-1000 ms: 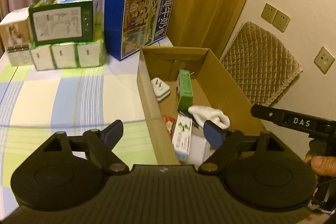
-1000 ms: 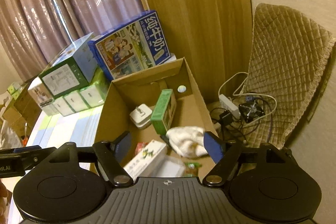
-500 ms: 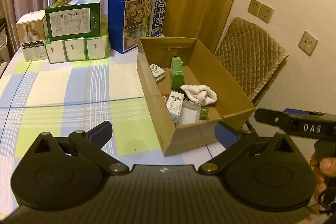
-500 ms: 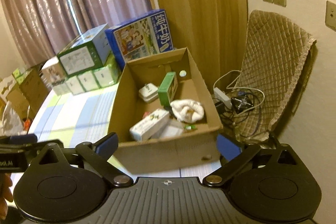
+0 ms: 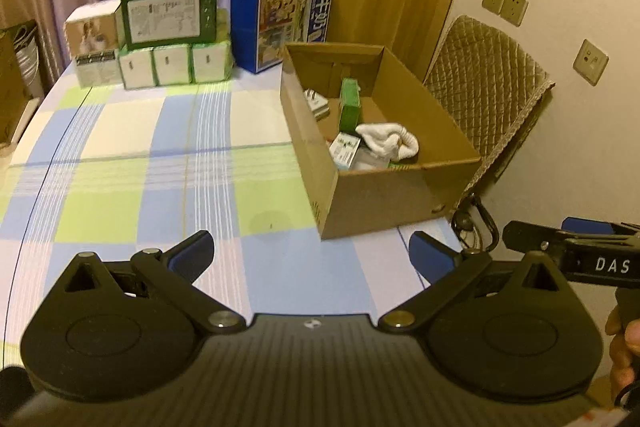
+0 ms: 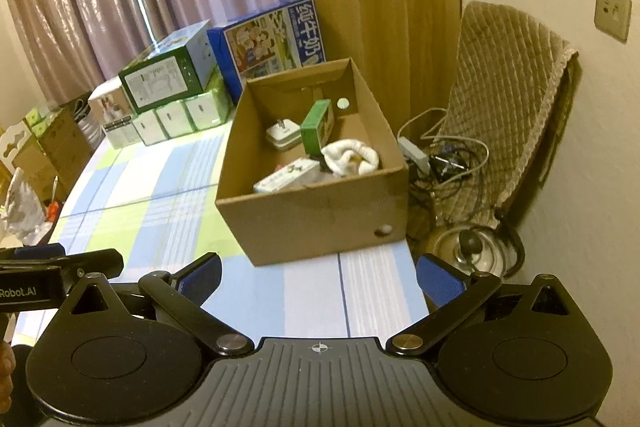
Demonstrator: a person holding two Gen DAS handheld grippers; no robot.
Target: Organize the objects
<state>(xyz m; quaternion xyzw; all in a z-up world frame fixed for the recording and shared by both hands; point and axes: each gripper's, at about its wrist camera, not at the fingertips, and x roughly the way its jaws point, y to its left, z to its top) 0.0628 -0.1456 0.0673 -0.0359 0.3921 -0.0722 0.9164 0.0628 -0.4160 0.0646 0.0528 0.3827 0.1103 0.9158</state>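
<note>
An open cardboard box [image 5: 372, 199] [image 6: 316, 219] stands at the right edge of the checked tablecloth [image 5: 140, 163]. Inside it lie a white rolled cloth [image 5: 386, 143] [image 6: 348, 157], an upright green packet [image 5: 349, 103] [image 6: 316, 127], a white plug adapter [image 5: 316, 103] [image 6: 282, 133] and a white-and-teal carton [image 5: 343, 149] [image 6: 288, 177]. My left gripper [image 5: 312, 255] is open and empty, well back from the box over the near table. My right gripper [image 6: 318, 275] is open and empty too, in front of the box's near wall.
Stacked cartons stand at the far table edge: a blue milk box [image 5: 280, 19], a green box [image 5: 170, 11] on white tissue packs [image 5: 174, 65]. A quilted chair [image 6: 508, 107], tangled cables [image 6: 444, 155] and a metal pot lid [image 6: 468, 247] sit right of the table.
Both grippers have pulled back and away from above the box; its near wall and more tablecloth now show. Both sets of fingers have spread wider. The box contents have not moved.
</note>
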